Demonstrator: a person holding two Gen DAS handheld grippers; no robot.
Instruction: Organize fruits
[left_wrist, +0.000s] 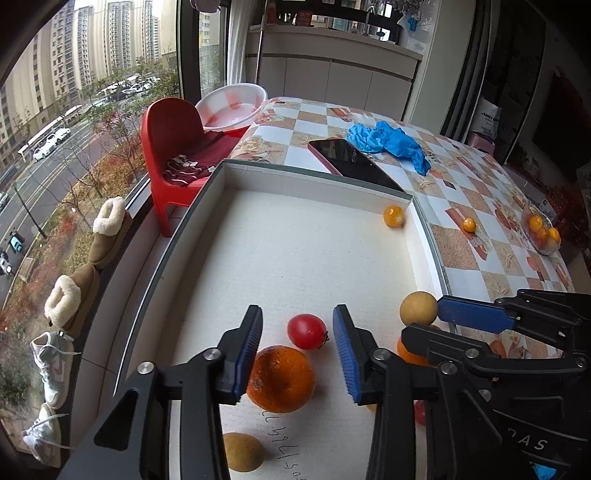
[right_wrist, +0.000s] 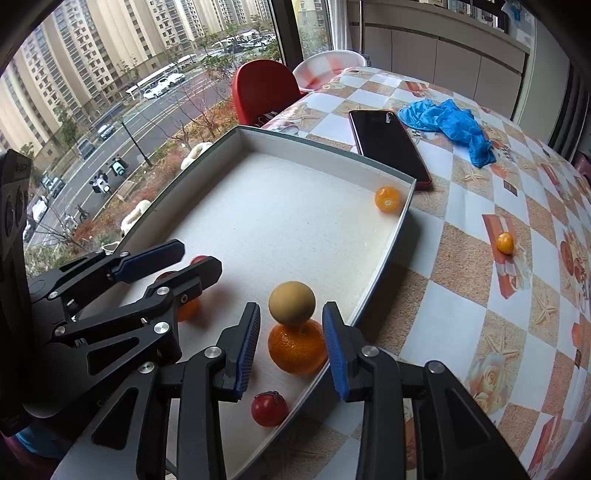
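Observation:
A shallow white box sits on the checked table. My left gripper is open over a red tomato and a large orange; a tan round fruit lies nearer. My right gripper is open around a tan round fruit and an orange by the box's right wall; another tomato lies below. A small orange rests in the far corner. Another small orange lies on the table.
A phone in a red case and blue gloves lie behind the box. A glass bowl of oranges stands at the right. A red chair and a basin are by the window.

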